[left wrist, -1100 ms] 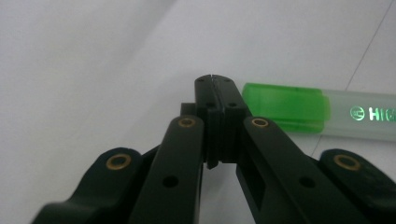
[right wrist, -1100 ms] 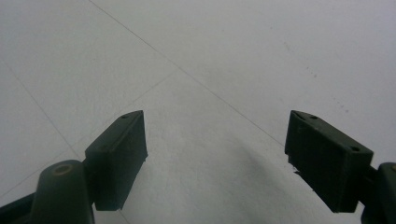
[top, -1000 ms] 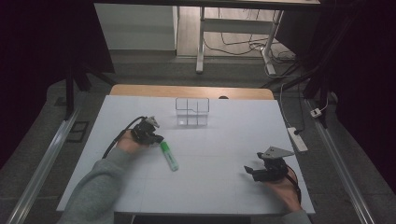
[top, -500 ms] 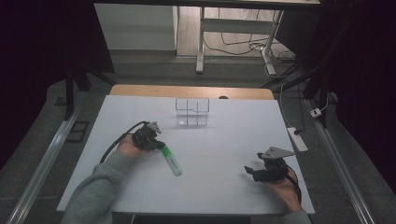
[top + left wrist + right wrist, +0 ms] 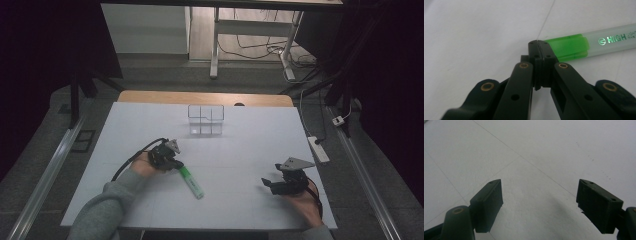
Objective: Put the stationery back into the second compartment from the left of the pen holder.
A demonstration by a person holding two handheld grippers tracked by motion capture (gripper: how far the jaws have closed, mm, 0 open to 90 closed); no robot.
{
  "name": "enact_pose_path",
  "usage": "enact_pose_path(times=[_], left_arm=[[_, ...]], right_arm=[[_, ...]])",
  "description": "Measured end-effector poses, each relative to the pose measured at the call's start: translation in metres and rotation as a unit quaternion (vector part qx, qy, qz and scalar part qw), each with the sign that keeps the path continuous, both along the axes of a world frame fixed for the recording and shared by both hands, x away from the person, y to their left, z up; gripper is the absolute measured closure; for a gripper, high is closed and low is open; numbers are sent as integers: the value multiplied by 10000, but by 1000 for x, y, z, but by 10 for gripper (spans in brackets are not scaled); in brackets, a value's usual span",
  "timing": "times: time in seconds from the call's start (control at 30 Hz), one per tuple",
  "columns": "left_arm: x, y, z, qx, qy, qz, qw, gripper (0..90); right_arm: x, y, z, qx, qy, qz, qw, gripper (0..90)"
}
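Left gripper view has the left gripper (image 5: 538, 44) with jaws clenched, empty, touching the green highlighter's (image 5: 584, 43) end on the counter (image 5: 240, 150). Right gripper (image 5: 272, 185) rests released. Next, probably reopening to grasp.

The tabletop (image 5: 240, 150) carries a divided box (image 5: 206, 120) near its far edge, about midway across. Nearer the person and left of centre lies a marker (image 5: 192, 182) flat on the surface, slanting from upper left to lower right. The left claw (image 5: 172, 164) sits at the marker's upper-left end, touching it; in the left gripper view its 2 jaws meet against that end of the marker (image 5: 584, 45), which runs off to the right. The right claw (image 5: 267, 183) sits well apart from the marker, near the tabletop's right front corner, its 2 jaws standing wide over the bare surface (image 5: 536, 170). Behind the tabletop, on the floor, stands a desk frame (image 5: 250, 45).
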State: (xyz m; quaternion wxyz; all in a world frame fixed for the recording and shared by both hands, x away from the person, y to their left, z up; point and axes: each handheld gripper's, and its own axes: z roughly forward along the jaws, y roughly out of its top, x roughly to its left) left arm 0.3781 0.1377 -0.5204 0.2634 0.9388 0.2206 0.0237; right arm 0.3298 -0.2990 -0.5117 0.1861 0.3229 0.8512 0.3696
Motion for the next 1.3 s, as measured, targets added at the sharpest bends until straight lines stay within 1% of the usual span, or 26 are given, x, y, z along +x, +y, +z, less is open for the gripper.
enact_pose_path(times=[0.17,0.47,0.6,0.73,0.77,0.83,0.9,0.97,1.03,1.07,1.13,1.17,1.2,1.23,1.27,1.3], left_arm=[[-6,-9,1,38,3,-176,9998,888],[-14,-24,2,54,28,-361,9993,889],[-16,-27,2,39,57,-380,9993,889],[-17,-28,2,40,48,-401,9992,889],[-17,-28,2,24,29,-373,9993,888],[-17,-26,3,15,-47,-237,9997,888],[-17,-20,5,-137,-110,-81,9998,887],[-19,-12,7,-240,-228,120,9994,859],[-23,-2,9,-351,-323,350,9982,842],[-25,3,10,-413,-381,456,9974,824],[-32,12,12,-547,-506,736,9945,755],[-36,17,12,-589,-581,865,9928,697],[-39,21,13,-611,-655,999,9910,600],[-42,25,13,-615,-692,1123,9893,564],[-45,28,13,-628,-714,1257,9875,564],[-48,32,13,-648,-718,1353,9861,523]], right_arm=[[0,0,0,24,-6,-3,10000,205],[0,1,0,20,-11,-7,10000,205],[0,1,1,29,-19,-2,10000,206],[0,1,1,39,-23,1,10000,206],[0,1,1,38,-24,2,10000,206],[0,1,1,48,-19,5,10000,206],[-1,1,1,60,-47,-30,10000,206],[0,1,1,121,-6,-26,9999,206],[0,2,0,129,-11,-24,9999,206],[-1,2,0,143,-12,-26,9999,206],[-1,2,0,160,0,-19,9999,206],[-1,2,0,153,-3,-24,9999,206],[-1,3,0,143,-18,-29,9999,206],[-2,3,0,146,-35,-35,9999,205],[-2,3,0,146,-35,-35,9999,205],[-2,3,0,161,-57,-66,9998,211]])
